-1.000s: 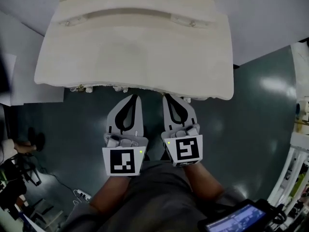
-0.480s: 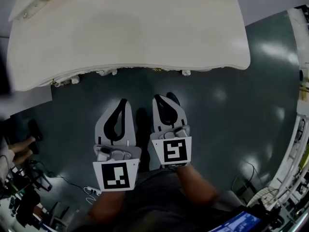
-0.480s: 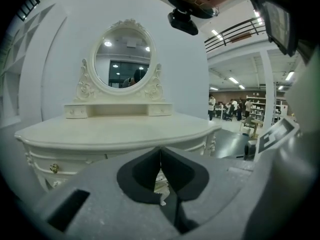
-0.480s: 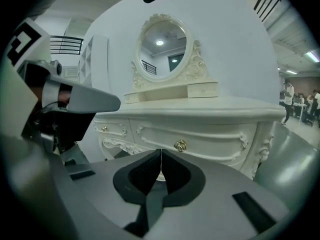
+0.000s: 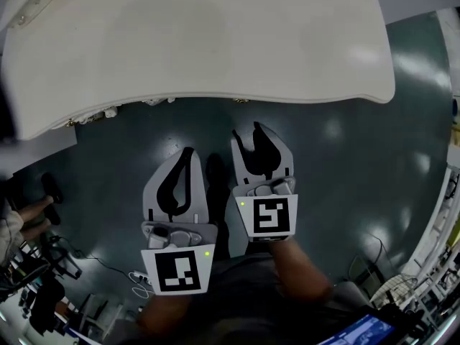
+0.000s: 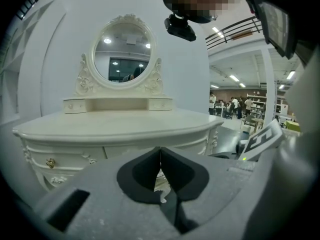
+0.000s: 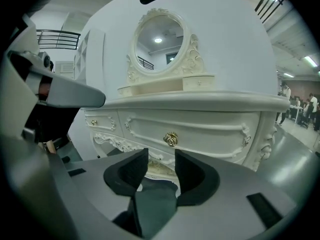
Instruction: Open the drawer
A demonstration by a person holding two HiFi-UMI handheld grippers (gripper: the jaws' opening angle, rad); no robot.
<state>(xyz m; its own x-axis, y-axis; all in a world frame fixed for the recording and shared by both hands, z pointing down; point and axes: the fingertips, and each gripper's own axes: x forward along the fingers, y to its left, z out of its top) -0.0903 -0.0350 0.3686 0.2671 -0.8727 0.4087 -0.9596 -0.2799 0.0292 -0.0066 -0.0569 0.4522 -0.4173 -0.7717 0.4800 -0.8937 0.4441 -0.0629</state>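
Nearest me, the left gripper (image 5: pixel 187 153) hangs over the dark floor (image 5: pixel 338 171), its jaws clenched together on nothing. Just beside it is the right gripper (image 5: pixel 259 131), whose jaws have just been opening and now stand released with only air between them. Ahead of the right one sits the drawer (image 7: pixel 210 134) (closed, with a gold knob (image 7: pixel 171 139) on its front) under the white tabletop (image 5: pixel 201 49). Farthest back stands the oval mirror (image 7: pixel 159 36).

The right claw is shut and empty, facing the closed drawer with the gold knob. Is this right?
No. The right gripper view shows the right claw open, having just been opening, and empty; it faces the closed drawer with the gold knob.
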